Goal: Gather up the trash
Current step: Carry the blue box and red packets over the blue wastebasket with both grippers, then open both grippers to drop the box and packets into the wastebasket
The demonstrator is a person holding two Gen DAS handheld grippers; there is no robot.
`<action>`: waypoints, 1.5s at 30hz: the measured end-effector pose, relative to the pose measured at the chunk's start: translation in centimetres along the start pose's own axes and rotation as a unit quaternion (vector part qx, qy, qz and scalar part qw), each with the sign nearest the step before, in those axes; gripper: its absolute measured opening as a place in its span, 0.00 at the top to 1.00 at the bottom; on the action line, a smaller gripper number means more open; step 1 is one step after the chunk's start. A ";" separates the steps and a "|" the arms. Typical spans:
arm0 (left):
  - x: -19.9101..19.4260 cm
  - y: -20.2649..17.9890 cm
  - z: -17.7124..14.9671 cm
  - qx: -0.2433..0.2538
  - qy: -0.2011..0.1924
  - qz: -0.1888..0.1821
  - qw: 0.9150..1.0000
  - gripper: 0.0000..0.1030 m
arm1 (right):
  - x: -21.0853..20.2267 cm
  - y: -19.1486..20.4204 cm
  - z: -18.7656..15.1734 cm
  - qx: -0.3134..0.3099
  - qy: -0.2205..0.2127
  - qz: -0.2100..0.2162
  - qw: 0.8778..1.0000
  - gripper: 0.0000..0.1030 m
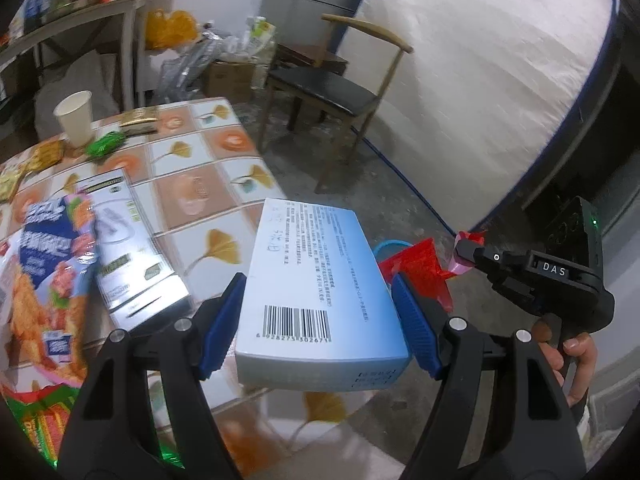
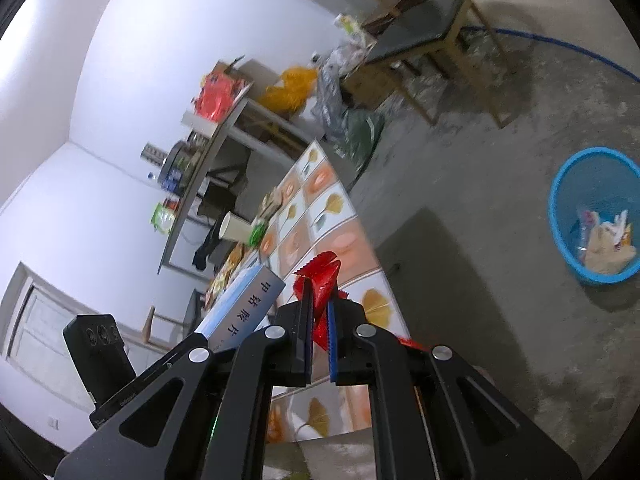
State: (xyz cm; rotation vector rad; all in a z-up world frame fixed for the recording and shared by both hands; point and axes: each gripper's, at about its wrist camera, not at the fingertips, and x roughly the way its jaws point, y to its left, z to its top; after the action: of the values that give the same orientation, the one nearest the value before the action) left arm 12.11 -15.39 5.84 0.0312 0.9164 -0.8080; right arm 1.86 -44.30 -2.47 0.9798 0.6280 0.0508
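Note:
My left gripper is shut on a light blue carton box with a barcode, held above the table's near edge. The box also shows in the right wrist view. My right gripper is shut on a red crinkled wrapper; it shows in the left wrist view to the right of the box, with the wrapper hanging from it. A blue mesh trash basket with several wrappers inside stands on the floor to the right of the table.
The tiled-pattern table holds a paper cup, a green wrapper, a silver packet and a large snack bag. A wooden chair and a mattress stand beyond. A cluttered side table is at the back.

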 end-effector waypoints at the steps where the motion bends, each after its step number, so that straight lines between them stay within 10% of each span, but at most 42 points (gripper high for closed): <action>1: 0.5 -0.8 0.2 0.005 0.005 -0.005 1.000 0.33 | -1.1 -0.8 0.3 0.005 -0.011 -0.005 1.000 0.94; 14: 11.6 -11.0 1.8 0.077 0.119 -0.069 0.988 0.33 | -9.1 -12.8 3.7 0.106 -0.098 -0.090 0.985 0.94; 31: 33.9 -21.3 -0.4 0.144 0.264 -0.080 0.950 0.32 | -6.0 -28.5 9.2 0.216 -0.097 -0.196 0.951 0.94; 34: 36.7 -22.7 0.1 0.151 0.255 -0.084 0.951 0.30 | -5.2 -30.0 10.6 0.215 -0.098 -0.213 0.948 0.87; 37: 38.9 -23.3 -0.1 0.140 0.260 -0.067 0.953 0.18 | -3.4 -32.3 11.2 0.224 -0.066 -0.238 0.943 0.51; 45: 38.3 -21.9 1.3 0.093 0.255 -0.076 0.959 0.18 | -3.3 -34.7 8.1 0.257 -0.056 -0.243 0.934 0.51</action>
State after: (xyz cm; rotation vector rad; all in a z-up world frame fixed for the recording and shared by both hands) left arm 12.23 -54.79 -14.13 0.3507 1.3371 -1.0517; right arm -4.77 -71.31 -24.99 1.2909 0.7815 -0.6336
